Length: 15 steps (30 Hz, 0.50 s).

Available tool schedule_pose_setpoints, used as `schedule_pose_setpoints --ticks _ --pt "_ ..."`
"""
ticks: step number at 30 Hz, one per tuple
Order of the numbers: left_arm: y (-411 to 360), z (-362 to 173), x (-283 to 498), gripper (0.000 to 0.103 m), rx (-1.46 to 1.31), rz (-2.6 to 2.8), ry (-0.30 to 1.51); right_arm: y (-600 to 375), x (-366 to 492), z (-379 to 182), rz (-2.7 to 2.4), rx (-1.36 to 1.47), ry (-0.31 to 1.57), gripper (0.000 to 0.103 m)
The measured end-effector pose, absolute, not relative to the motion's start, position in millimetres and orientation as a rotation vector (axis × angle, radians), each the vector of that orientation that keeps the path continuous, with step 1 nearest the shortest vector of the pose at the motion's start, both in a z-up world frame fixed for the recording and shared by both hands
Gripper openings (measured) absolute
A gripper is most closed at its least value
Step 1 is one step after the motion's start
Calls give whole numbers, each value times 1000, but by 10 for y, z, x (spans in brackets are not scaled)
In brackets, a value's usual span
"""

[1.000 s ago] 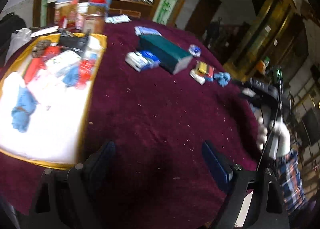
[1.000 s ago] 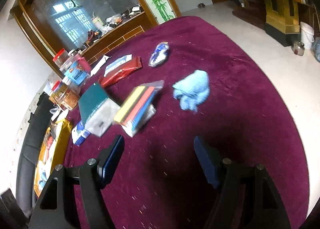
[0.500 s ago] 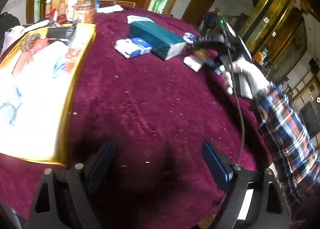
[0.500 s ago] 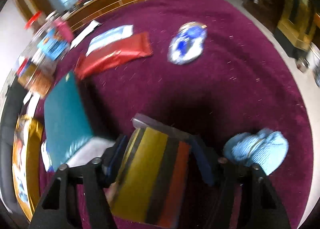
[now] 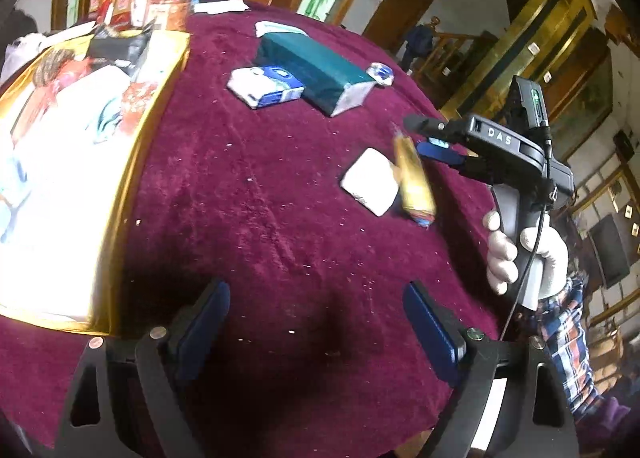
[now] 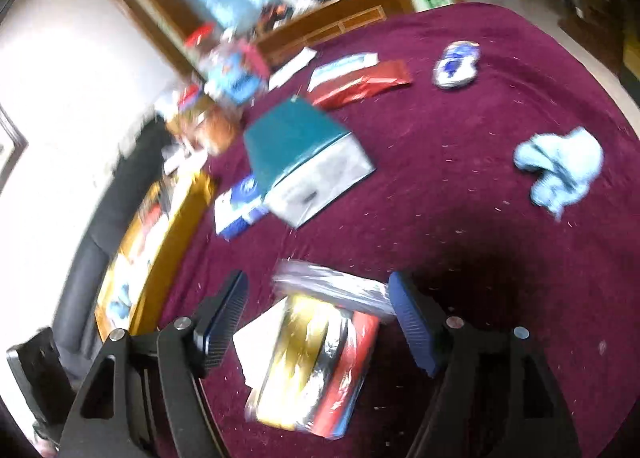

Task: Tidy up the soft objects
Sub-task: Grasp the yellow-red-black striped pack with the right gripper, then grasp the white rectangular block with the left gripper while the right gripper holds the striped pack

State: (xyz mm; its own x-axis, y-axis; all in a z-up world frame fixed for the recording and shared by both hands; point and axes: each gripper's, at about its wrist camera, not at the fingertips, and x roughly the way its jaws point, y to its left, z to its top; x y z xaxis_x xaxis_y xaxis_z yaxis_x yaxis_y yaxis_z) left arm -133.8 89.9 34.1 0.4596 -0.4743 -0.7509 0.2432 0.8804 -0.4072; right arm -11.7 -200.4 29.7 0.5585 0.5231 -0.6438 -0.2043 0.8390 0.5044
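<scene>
**Striped pack between loosened jaws**

The right gripper (image 6: 318,318) is seen with its jaws just opened a little — the striped pack (image 6: 312,366) lies between them on the desk (image 6: 460,185), and the pads are not pressing on it. A white packet (image 5: 370,181) lies touching the pack. In the left view the pack appears blurred and tilted just beside that gripper. The left gripper (image 5: 316,322) is held wide open with nothing in it, over bare cloth near the tray (image 5: 132,161).

For the step to be done well, the pack is probably best squared between the pads and gripped across its middle — the wrapper looks slippery. The blue cloth (image 6: 560,165) lies well apart and is left for later.
</scene>
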Motion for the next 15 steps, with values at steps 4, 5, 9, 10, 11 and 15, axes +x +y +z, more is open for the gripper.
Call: schedule_pose_setpoints --ticks 4,5,9,10,11,15 --pt "740 420 -1347 91 -189 -451 992 -2015 -132 94 458 452 937 72" --pt "692 441 -1334 91 -172 -449 988 -1982 -132 97 448 434 940 72" --pt "541 475 -1233 91 -147 -441 976 -1866 -170 123 416 360 938 78" --pt "514 476 -1207 91 -142 -437 972 -1834 -180 126 408 335 933 78" --pt "483 475 -1178 91 -133 -430 969 -1788 -195 127 396 298 929 78" --pt "330 457 -1034 91 -84 -401 963 -1709 -237 128 262 158 904 74"
